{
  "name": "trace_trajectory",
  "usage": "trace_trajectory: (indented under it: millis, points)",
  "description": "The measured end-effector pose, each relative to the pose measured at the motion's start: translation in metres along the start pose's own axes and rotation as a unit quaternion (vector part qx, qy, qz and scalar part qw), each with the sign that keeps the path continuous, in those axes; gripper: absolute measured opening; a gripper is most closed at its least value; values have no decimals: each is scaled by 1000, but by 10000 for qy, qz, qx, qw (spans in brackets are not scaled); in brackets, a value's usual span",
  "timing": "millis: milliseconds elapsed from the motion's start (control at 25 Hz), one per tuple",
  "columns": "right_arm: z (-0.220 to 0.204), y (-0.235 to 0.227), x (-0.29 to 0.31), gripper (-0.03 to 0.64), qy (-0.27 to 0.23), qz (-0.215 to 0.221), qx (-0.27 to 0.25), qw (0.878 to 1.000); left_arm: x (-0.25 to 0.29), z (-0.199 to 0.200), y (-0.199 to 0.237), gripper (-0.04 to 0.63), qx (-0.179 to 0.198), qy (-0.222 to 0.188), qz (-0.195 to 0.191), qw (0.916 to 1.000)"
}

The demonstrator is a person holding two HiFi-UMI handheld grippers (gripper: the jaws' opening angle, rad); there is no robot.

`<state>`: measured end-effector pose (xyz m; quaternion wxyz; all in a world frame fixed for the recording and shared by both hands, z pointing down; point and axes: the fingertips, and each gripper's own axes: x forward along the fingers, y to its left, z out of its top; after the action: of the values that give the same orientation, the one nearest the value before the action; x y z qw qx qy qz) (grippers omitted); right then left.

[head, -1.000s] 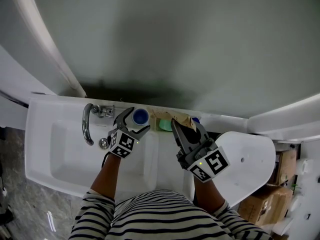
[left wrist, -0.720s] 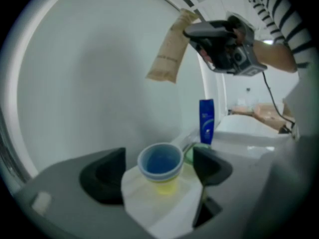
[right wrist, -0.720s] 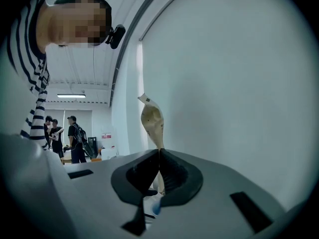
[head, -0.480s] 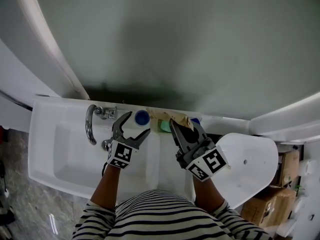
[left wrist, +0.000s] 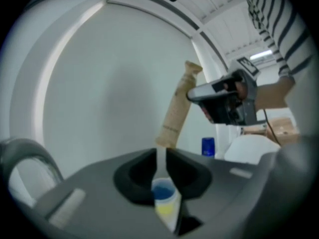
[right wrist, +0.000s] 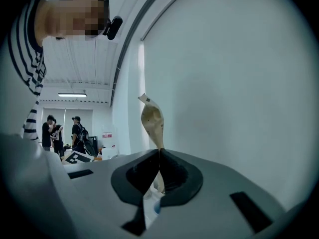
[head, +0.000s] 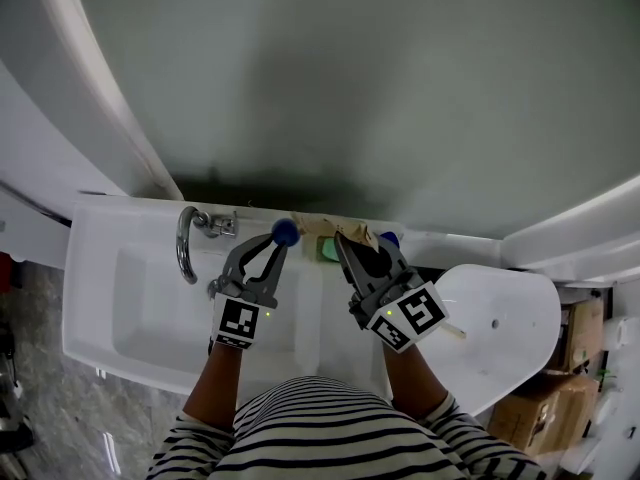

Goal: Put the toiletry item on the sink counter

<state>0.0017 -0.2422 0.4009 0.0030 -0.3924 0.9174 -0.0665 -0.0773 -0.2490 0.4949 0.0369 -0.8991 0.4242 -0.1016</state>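
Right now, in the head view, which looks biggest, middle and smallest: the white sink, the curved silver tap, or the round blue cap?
1. white sink: biggest by far.
2. curved silver tap: middle.
3. round blue cap: smallest.

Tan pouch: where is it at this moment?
Head view: the tan pouch is right of centre, at the back edge of the sink. It is pinched in the right tongs, right of the blue-capped bottle.

No text, label, brand or number is legible in any view.
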Motion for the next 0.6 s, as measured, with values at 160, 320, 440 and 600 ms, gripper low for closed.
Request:
trace_trajectory:
  millis: [160, 320, 440, 600]
  points:
    - [-6, 1, 3, 8, 71, -4, -15, 10000, -12, 6, 3, 8, 12, -92, 114, 9999]
    - [-18, 1, 8, 8, 201, 1, -26, 9998, -19, 9, 4, 8, -36, -134, 152, 9998]
    - [-28, 0, 11, 8, 312, 6, -45, 9995, -22, 11, 3, 8, -88, -164, 174, 9997]
    - [-44, 0, 19, 8, 480, 29, -99, 9988, -26, 11, 5, 8, -111, -185, 201, 9996]
